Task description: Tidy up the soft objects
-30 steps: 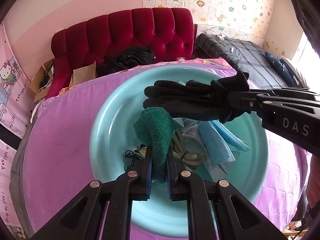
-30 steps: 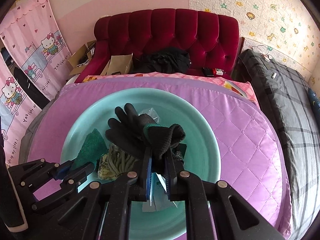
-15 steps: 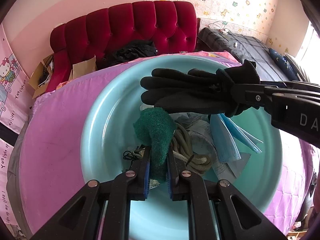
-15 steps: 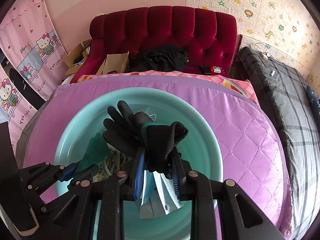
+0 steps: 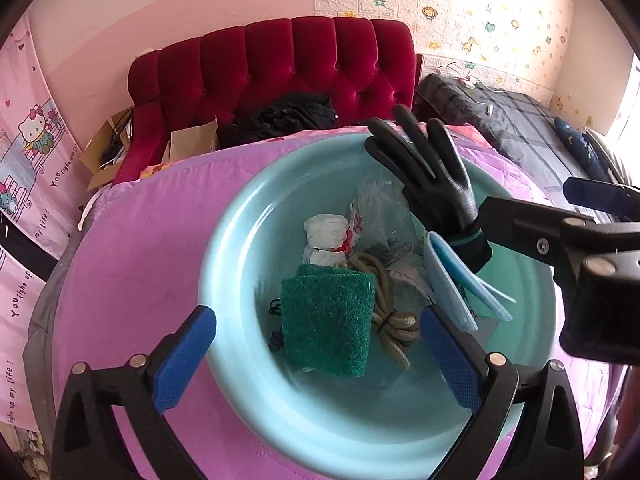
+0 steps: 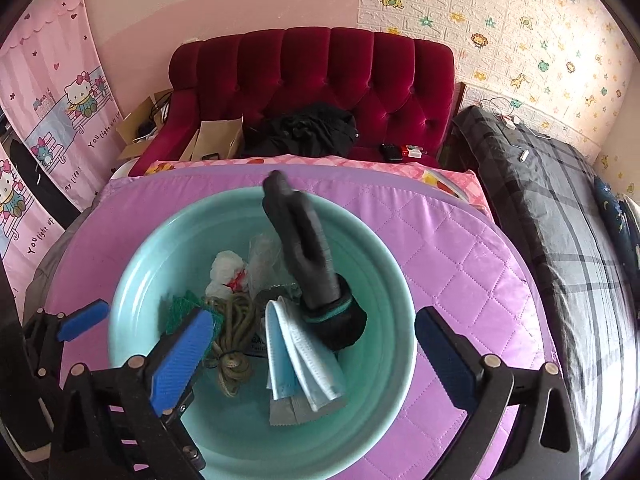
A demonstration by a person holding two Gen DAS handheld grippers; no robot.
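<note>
Two claws, both spread wide, gripping nothing: left claw (image 5: 318, 354), right claw (image 6: 310, 354). Glove (image 6: 306, 254) and scrub pad (image 5: 326, 320) lie in basin (image 6: 132, 280) on purple surface (image 6: 460, 268) — drop step looks done. Next we pick another soft item; rope (image 6: 234, 334) and mask (image 6: 298, 362) overlap, so we aim carefully.

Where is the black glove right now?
The black glove is inside the teal basin, right of centre, cuff beside the blue face masks and fingers pointing toward the far rim.

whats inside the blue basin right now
In the basin: a black glove, green scrub pad, coiled rope, blue face masks, white wrapped bundle and clear plastic. Whatever lies beneath them is hidden.
</note>
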